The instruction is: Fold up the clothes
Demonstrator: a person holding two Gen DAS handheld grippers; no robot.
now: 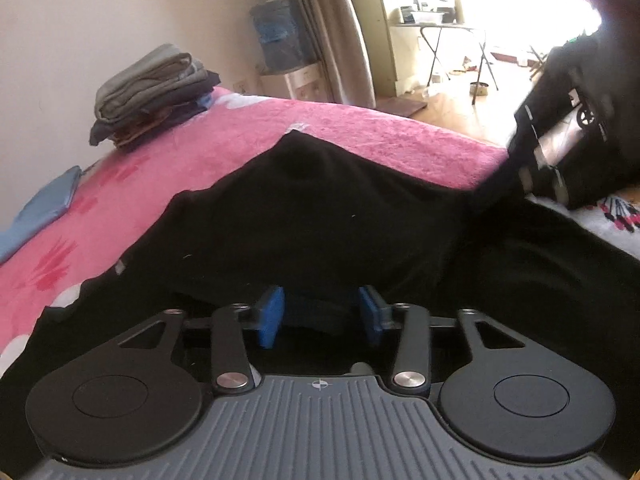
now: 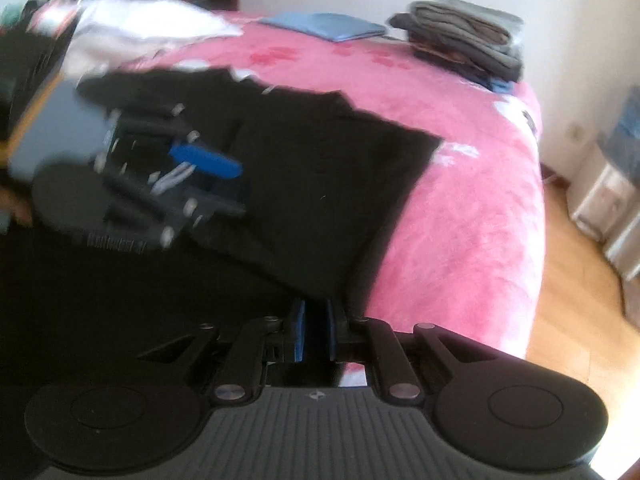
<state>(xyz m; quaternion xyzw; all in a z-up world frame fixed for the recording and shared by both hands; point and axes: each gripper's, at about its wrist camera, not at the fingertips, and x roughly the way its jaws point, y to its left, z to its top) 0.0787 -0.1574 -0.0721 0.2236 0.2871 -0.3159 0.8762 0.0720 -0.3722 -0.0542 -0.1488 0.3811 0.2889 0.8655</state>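
Black garment (image 1: 320,216) lies spread across the pink blanket (image 1: 360,132) of the bed, one folded flap reaching toward the far edge and the rest running back under both grippers. It looks like a dark top or trousers; the blur and the flat colour hide which.

The left gripper (image 1: 320,312) stands with its blue pads (image 1: 272,316) spread apart over the near fabric. Cloth lies between them, but they do not press on it, so this hand has let go. The right gripper (image 2: 316,332) has its pads nearly together with a dark strip of fabric between them, so it seems to pinch the garment's edge at the side of the bed.

By judgement, one fold is laid and the next is being set up. To do it well, the left gripper should take a fresh hold on a clean edge or corner, not a bunched middle, while the right keeps its pinch so the cloth stays taut. Both should then carry their edges over together, level, and lay them flush on the lower layer.

Farther out, a stack of folded clothes (image 1: 152,96) sits by the wall, a folded blue cloth (image 1: 44,208) beside it, likely where this piece goes next.
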